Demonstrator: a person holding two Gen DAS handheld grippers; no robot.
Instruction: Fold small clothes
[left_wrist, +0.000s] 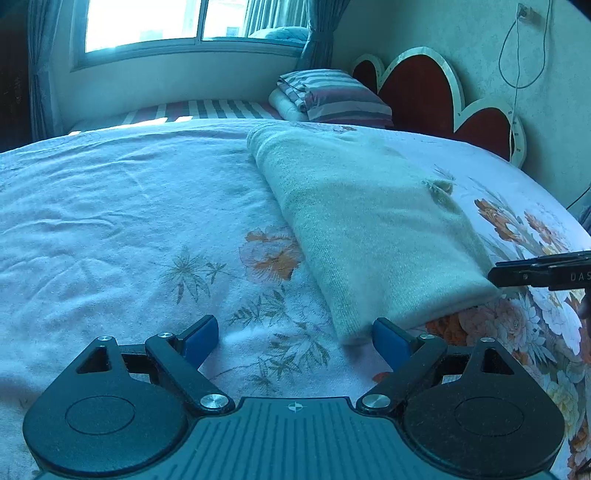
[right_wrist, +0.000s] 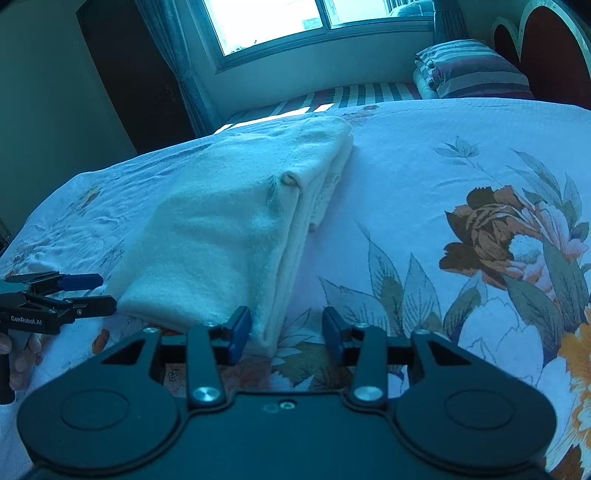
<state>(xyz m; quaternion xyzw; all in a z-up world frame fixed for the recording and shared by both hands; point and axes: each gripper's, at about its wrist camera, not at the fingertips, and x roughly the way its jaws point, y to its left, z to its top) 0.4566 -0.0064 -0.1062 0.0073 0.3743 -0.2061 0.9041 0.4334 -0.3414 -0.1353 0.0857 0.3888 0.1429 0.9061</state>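
A pale knit garment (left_wrist: 365, 229) lies folded into a long narrow stack on the floral bed sheet (left_wrist: 110, 229); it also shows in the right wrist view (right_wrist: 229, 229). My left gripper (left_wrist: 295, 338) is open and empty, its right blue pad beside the garment's near left corner. My right gripper (right_wrist: 286, 332) is open and empty, its jaws on either side of the garment's near right corner. Each gripper shows in the other's view: the right one at the right edge (left_wrist: 517, 275), the left one at the left edge (right_wrist: 92, 293).
Folded striped bedding (left_wrist: 332, 96) sits at the far end of the bed by a red heart-shaped headboard (left_wrist: 424, 88). A window (left_wrist: 192, 22) with curtains is behind. A cable (left_wrist: 517, 74) hangs on the right wall. The sheet (right_wrist: 461, 184) spreads wide around the garment.
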